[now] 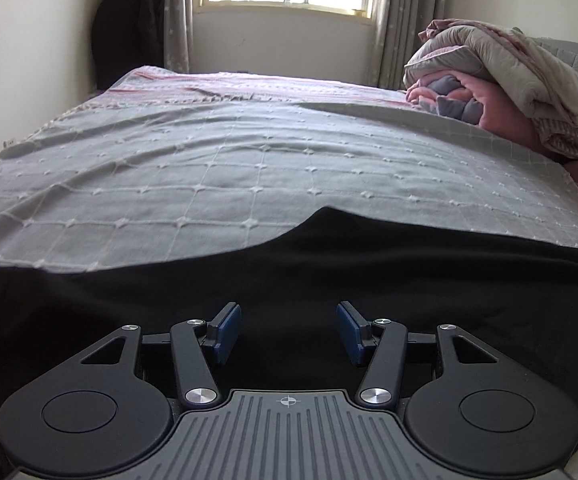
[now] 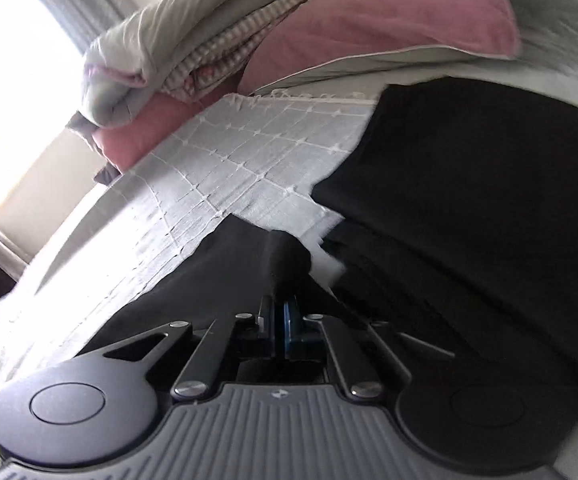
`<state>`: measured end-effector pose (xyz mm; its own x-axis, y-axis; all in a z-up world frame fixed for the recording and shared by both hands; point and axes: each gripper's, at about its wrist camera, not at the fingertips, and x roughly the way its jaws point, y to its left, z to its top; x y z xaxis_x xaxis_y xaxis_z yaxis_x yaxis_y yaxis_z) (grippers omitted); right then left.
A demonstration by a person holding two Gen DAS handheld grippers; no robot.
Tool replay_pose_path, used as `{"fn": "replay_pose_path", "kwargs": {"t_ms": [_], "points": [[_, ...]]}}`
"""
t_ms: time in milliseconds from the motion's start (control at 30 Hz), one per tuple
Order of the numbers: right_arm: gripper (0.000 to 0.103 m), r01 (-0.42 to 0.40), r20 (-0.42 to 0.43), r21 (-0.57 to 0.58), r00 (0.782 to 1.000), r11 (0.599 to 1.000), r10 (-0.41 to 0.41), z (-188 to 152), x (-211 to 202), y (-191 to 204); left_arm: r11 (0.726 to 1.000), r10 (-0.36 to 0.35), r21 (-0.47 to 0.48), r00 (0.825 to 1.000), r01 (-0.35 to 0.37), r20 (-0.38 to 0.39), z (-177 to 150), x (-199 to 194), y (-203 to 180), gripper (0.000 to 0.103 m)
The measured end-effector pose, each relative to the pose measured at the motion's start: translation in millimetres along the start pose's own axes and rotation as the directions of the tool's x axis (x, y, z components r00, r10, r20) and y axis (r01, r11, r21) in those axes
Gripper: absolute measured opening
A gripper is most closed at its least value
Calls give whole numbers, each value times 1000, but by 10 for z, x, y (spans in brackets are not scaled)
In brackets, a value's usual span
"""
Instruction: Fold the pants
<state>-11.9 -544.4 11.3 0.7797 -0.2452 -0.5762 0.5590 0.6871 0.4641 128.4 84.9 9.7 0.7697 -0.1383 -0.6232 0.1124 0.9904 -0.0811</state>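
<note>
The black, soft-cloth pants (image 1: 329, 272) lie along the near edge of the grey checked bedspread (image 1: 209, 168), left gripper (image 1: 289, 330) released above them, right gripper (image 2: 279, 322) clenched on a fold that may slip loose if tugged.

Beyond the black pants (image 1: 329, 280), the grey bedspread (image 1: 209, 160) lay open toward the window, while piled quilts (image 1: 509, 92) blocked its right side.

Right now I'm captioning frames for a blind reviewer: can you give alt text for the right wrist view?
The right claw is shut on a fold of the black pants, which lie on a grey grid-patterned bedspread. Behind are a pink pillow and bundled quilts; the view is tilted and blurred.
</note>
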Motion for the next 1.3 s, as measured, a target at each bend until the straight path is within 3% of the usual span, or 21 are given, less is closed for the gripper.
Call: {"fn": "replay_pose_path", "kwargs": {"t_ms": [67, 100, 167, 200, 233, 367, 467, 533, 567, 600, 633, 733, 800, 900, 1000, 1067, 1167, 1233, 1300], "points": [[42, 20, -19, -27, 1000, 999, -21, -82, -5, -45, 1000, -2, -5, 1000, 2, -11, -40, 58, 20, 52], [59, 34, -44, -42, 998, 999, -36, -107, 41, -75, 1000, 1, -17, 1000, -1, -26, -63, 103, 30, 52], [67, 31, -84, 38, 996, 999, -28, -147, 79, -213, 999, -9, -36, 999, 8, -41, -96, 138, 51, 52], [80, 9, -73, 78, 997, 997, -3, -167, 31, -272, 999, -16, -35, 999, 15, -36, -114, 121, 63, 52], [86, -13, -61, 106, 998, 994, 19, -187, -22, -326, 999, -18, -30, 999, 17, -30, -119, 107, 74, 52], [91, -37, -44, 207, 998, 978, 47, -168, 33, -452, 999, -40, -33, 999, 39, -32, -120, 118, 108, 52], [103, -37, -9, 172, 999, 984, 39, -101, 218, -291, 999, -37, -29, 998, 36, -50, -153, 178, 82, 52], [103, -10, 12, 77, 1000, 997, 9, -36, 427, -99, 999, -32, -25, 998, 30, -55, -169, 194, 85, 52], [89, 25, 26, 31, 999, 999, -26, -29, 499, -8, 999, -31, -28, 998, 29, -54, -171, 188, 96, 52], [58, 65, 31, -2, 997, 998, -65, -19, 545, 58, 999, -32, -32, 998, 30, -53, -174, 184, 115, 52], [53, 105, 14, -30, 994, 994, -105, 0, 607, 126, 999, -31, -35, 998, 29, -52, -173, 184, 132, 52], [53, 85, -46, -161, 995, 983, -94, 177, 680, 435, 999, -23, -49, 998, 21, -57, -169, 210, 191, 52], [51, 67, 42, -276, 997, 959, -57, 381, 474, 706, 998, -20, -56, 998, 17, -56, -167, 209, 202, 52], [48, 1, 160, -305, 986, 952, 50, 688, 39, 868, 998, -25, -51, 999, 23, -47, -152, 184, 181, 52], [55, 57, 228, -381, 973, 923, 33, 644, -76, 862, 999, -25, -38, 999, 23, -48, -151, 191, 152, 52], [55, 132, 145, -416, 986, 900, -77, 471, 215, 683, 999, -18, -29, 998, 17, -57, -158, 219, 137, 52], [56, 180, -9, -413, 979, 893, -202, 280, 705, 301, 999, -20, -32, 998, 17, -65, -175, 245, 150, 52], [59, 144, -4, -371, 988, 918, -156, 271, 715, 206, 999, -16, -31, 998, 14, -63, -177, 248, 160, 52], [84, 91, -35, -352, 993, 932, -111, 379, 683, 228, 1000, -12, -29, 998, 10, -63, -175, 260, 166, 52]]}}
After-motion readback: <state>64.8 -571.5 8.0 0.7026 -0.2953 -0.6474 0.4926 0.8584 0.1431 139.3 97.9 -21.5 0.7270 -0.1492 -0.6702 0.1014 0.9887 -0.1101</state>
